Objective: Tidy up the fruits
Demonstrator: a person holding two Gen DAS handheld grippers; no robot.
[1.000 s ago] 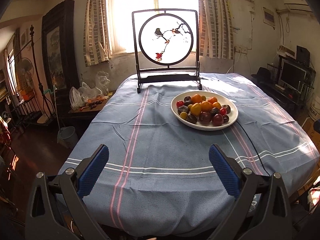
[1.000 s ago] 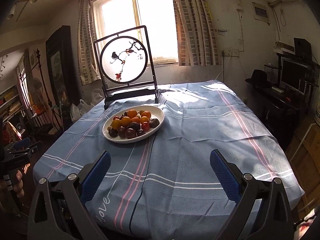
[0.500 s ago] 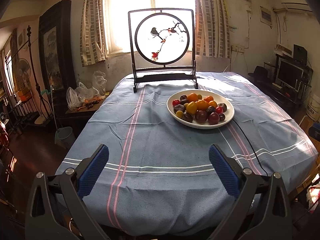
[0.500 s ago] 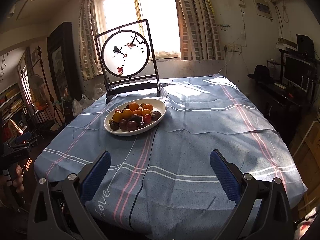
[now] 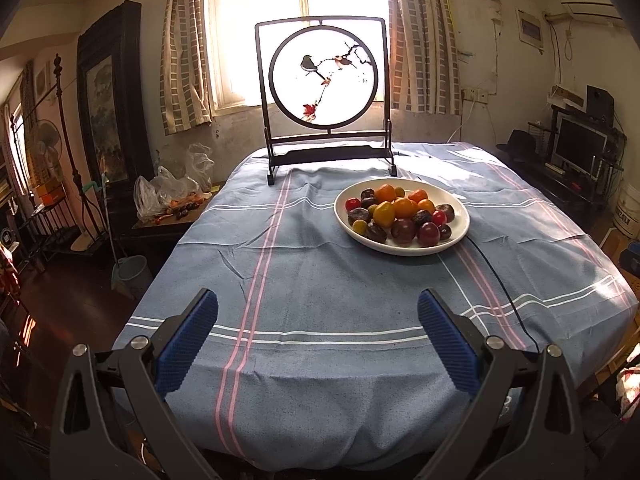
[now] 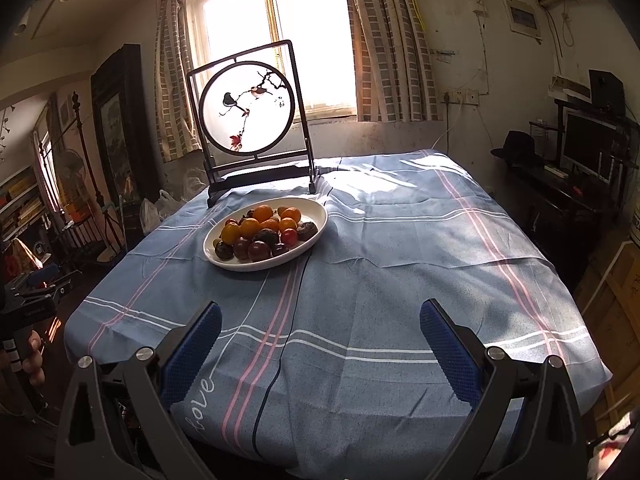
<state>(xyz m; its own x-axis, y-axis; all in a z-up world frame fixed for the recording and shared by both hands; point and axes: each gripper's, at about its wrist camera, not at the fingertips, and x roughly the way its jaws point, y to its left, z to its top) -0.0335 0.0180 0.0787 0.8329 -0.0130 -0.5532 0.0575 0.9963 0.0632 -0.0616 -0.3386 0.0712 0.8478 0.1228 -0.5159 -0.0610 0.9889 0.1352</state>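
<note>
On the blue tablecloth [image 6: 400,280] lettered "love", white plate [image 5: 460,236] of fruit [image 5: 400,216], both grippers' jaws apart, empty.

One plate, one heap of fruit on the table.
One white plate [image 5: 460,236] carries about six orange fruits [image 5: 403,207], two or three small red ones [image 5: 353,203] and some eight dark ones [image 5: 403,229]; one framed bird screen [image 5: 323,76] behind.
</note>
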